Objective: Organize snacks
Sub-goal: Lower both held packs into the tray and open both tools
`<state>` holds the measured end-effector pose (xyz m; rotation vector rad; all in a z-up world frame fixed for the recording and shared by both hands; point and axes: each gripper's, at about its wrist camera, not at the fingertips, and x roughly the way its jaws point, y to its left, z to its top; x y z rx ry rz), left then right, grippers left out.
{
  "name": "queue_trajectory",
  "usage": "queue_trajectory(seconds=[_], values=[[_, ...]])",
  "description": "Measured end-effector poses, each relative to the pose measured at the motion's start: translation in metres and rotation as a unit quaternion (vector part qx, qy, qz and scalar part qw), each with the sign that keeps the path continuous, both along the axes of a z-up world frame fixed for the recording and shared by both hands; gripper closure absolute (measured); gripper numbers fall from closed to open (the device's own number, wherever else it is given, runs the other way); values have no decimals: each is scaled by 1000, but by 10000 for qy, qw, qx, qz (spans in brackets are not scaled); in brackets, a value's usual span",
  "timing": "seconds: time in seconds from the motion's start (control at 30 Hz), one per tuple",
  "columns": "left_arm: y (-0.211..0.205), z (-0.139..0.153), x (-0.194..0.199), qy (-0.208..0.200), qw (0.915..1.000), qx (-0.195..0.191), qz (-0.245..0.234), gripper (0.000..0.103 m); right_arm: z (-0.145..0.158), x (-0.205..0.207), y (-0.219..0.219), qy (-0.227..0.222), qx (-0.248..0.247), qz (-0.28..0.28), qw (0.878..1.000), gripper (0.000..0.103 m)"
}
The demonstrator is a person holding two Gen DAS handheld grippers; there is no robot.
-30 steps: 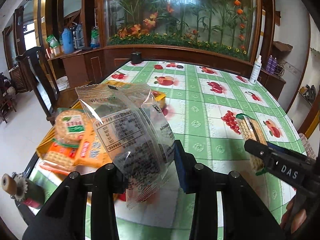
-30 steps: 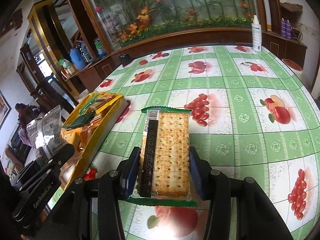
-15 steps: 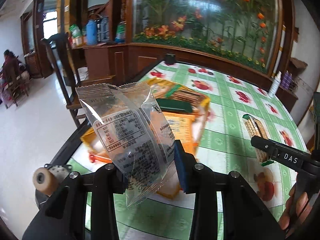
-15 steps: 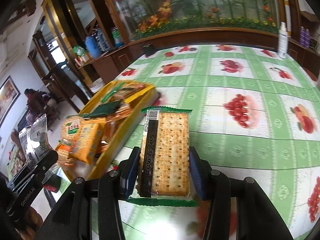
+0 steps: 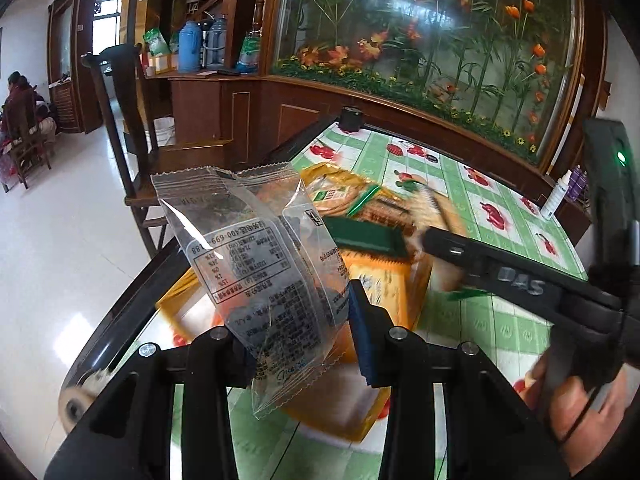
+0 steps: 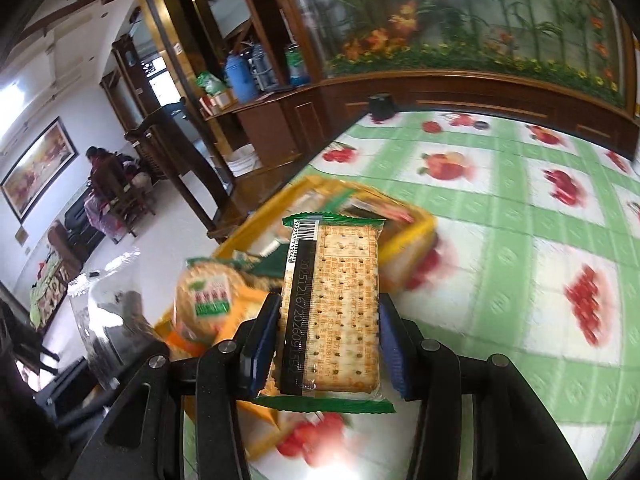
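Cracker pack [image 6: 332, 308] lengthwise betw. right hand-held gripper [image 6: 326, 344] pads, barcode end fwd.

Background, as I am seeing it past my claws. A table [image 6: 516, 216] is wearing a green-checked cloth with fruit prints. A small dark cup [image 6: 382, 107] is standing at its far edge. A wooden cabinet [image 5: 256, 104] is running behind it, and a glass panel with flowers [image 5: 432, 32] is rising above. A blue flask [image 5: 189, 48] is standing on the cabinet top, a dark wooden chair [image 5: 132, 128] is waiting beside the table, and a white bottle [image 5: 557, 197] is standing far right. A person [image 6: 103, 184] is sitting across the room, under a framed picture [image 6: 38, 166].
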<state>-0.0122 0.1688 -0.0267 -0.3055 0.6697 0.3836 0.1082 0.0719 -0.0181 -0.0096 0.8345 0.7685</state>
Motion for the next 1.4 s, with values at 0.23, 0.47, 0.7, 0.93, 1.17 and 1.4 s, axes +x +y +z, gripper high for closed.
queue_trajectory(seconds=[0.23, 0.47, 0.7, 0.93, 1.17, 1.4], values=[[9, -1, 22, 53, 10000, -51, 38, 67, -4, 26, 40, 13, -42, 163, 9999, 55], [19, -11, 32, 171, 9997, -137, 97, 67, -20, 45, 61, 143, -132, 231, 9995, 55], [24, -16, 39, 279, 9994, -167, 89, 67, -33, 55, 75, 224, -236, 296, 9990, 55], [25, -15, 43, 332, 9992, -182, 90, 67, -36, 61, 75, 297, -243, 283, 9989, 51], [23, -15, 48, 356, 9991, -224, 55, 67, -30, 60, 58, 418, -47, 209, 9989, 32], [20, -17, 58, 420, 9989, -215, 6, 67, -14, 54, 21, 278, 213, -59, 9994, 20]])
